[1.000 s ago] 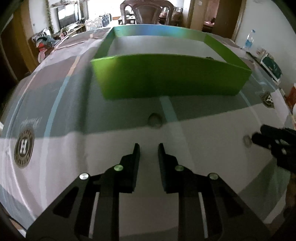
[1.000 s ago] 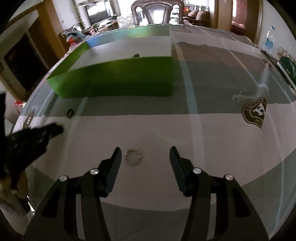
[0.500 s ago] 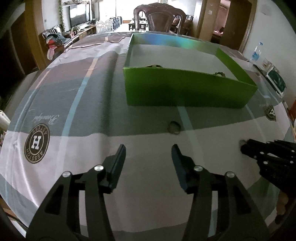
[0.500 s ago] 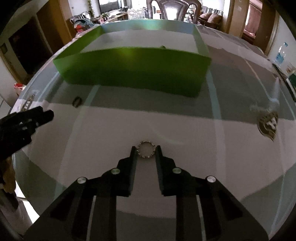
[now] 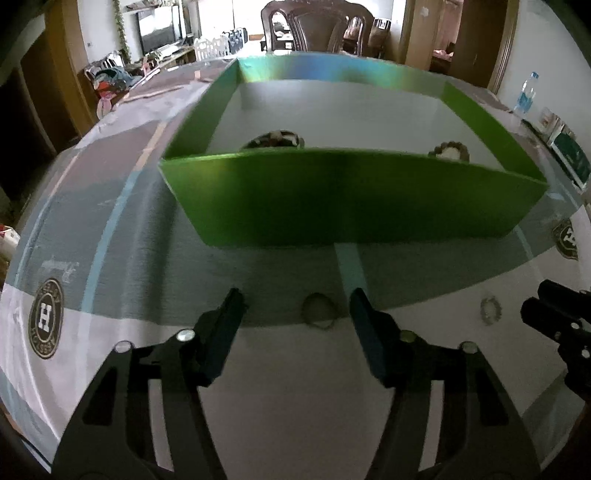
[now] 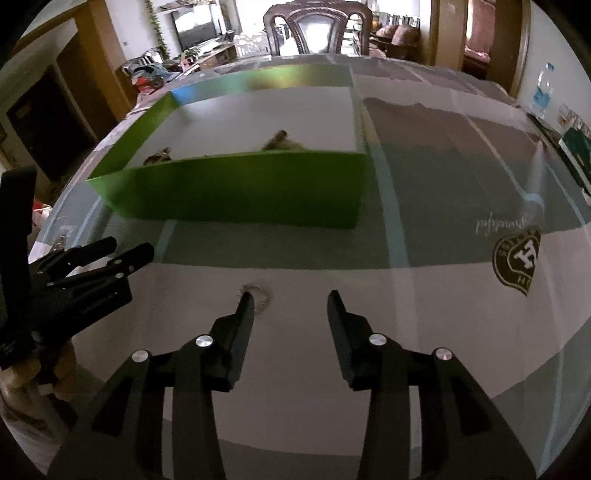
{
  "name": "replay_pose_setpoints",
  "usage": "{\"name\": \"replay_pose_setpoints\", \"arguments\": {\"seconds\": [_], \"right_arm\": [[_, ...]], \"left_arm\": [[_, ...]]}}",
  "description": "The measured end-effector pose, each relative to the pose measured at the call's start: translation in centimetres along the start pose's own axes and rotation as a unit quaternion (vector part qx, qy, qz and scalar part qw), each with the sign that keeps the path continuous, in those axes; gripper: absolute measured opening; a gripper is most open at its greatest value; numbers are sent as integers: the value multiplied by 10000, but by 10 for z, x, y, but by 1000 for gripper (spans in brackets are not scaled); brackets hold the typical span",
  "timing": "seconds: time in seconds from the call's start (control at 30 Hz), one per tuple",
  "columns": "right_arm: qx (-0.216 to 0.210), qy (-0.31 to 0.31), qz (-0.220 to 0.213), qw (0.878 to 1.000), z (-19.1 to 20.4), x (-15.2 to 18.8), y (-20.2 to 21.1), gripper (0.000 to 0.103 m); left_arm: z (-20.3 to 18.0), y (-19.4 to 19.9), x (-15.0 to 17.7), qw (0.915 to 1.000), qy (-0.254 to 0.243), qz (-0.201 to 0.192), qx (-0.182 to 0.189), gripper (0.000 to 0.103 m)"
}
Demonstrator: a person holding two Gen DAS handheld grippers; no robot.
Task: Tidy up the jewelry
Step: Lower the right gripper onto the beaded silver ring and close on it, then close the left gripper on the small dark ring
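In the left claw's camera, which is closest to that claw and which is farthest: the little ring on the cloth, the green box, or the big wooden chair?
Seen from the left claw:
1. The little ring, on the cloth right between the open claw's fingertips.
2. The green box, straight ahead, past the ring.
3. The wooden chair, beyond the table's far end, behind the box.

I see daylight flooding in from the far end of the room, blowing out the windows behind the carved chair (image 6: 317,31) to pure white. The tablecloth (image 5: 295,406) close to me is softly lit, while the green box (image 5: 351,195) shows a dark, shadowed front wall and an iridescent sheen on its far rim. Both fisheye views bow straight lines and darken to black at the corners. The rings look smeared by motion blur.
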State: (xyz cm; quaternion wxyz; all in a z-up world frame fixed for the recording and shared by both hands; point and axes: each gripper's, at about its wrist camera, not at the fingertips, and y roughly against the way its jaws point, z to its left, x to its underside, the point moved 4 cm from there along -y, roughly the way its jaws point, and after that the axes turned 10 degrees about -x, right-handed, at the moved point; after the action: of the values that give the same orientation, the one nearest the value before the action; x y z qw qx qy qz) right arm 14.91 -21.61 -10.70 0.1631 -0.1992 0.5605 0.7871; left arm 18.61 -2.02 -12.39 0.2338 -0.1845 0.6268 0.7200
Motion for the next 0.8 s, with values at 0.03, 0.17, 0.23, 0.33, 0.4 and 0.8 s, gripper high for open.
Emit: {"name": "replay_pose_setpoints", "arguments": {"seconds": [0.03, 0.17, 0.23, 0.33, 0.4, 0.8], "right_arm": [[-12, -21, 10, 10000, -1, 1, -1, 41], [-82, -50, 64, 9999, -1, 4, -6, 41], [-102, -56, 82, 9999, 1, 4, -7, 41], [-166, -59, 115, 9998, 9, 2, -11, 41], [-136, 67, 169, 9997, 19, 1, -15, 41], [161, 449, 294, 9984, 38, 1, -40, 21]], "left_arm": [[1, 0, -1, 10000, 13, -32, 22, 48], [7, 0, -2, 9999, 32, -98, 70, 31], [11, 1, 0, 9999, 59, -69, 129, 22], [15, 3, 5, 9997, 117, -23, 217, 20], [15, 6, 9, 9996, 16, 7, 272, 20], [19, 9, -6, 9983, 256, 256, 452, 48]]}}
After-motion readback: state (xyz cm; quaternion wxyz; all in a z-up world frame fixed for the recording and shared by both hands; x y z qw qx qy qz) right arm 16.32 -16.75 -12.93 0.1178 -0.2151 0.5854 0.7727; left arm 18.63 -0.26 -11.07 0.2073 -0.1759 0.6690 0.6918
